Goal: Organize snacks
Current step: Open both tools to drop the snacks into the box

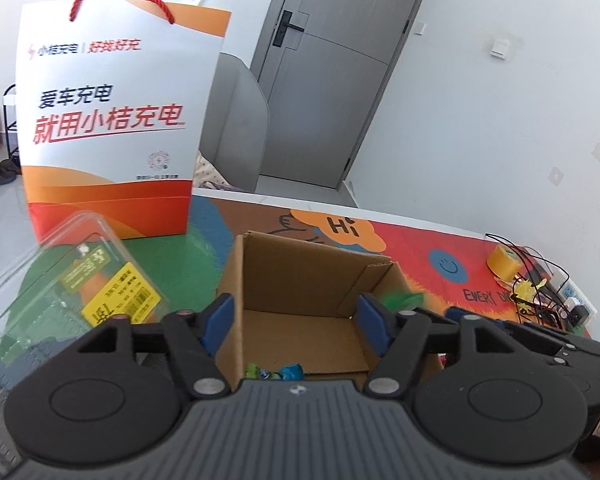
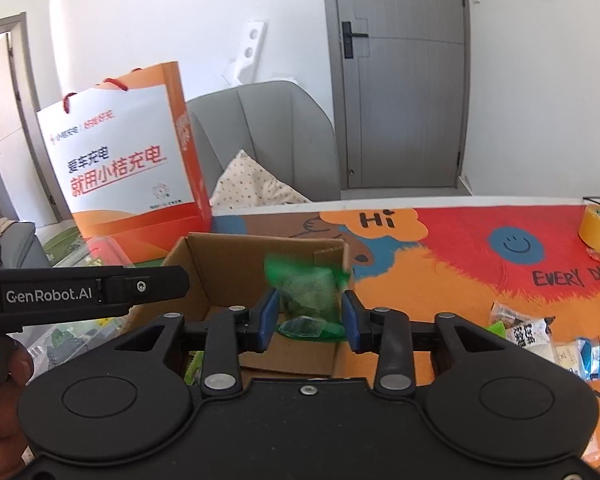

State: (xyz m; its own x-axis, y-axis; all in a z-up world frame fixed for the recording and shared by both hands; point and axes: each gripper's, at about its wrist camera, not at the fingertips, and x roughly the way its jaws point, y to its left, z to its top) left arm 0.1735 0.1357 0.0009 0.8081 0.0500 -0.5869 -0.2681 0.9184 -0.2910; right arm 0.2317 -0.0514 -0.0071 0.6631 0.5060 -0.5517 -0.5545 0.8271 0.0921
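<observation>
Two wrist fisheyes are looking forward and down along their own fingers, close over an open box (image 1: 300, 300) on a bright mat (image 1: 420, 264). The left view is sitting just above the box, facing the bag (image 1: 116, 120) and door (image 1: 328, 68). The right view is looking from just beside it, taking in the same box (image 2: 236, 268), bag (image 2: 128, 164), door (image 2: 404, 80) and mat (image 2: 460, 264), and apparently the left gripper's (image 2: 100, 292) side at its left edge.
</observation>
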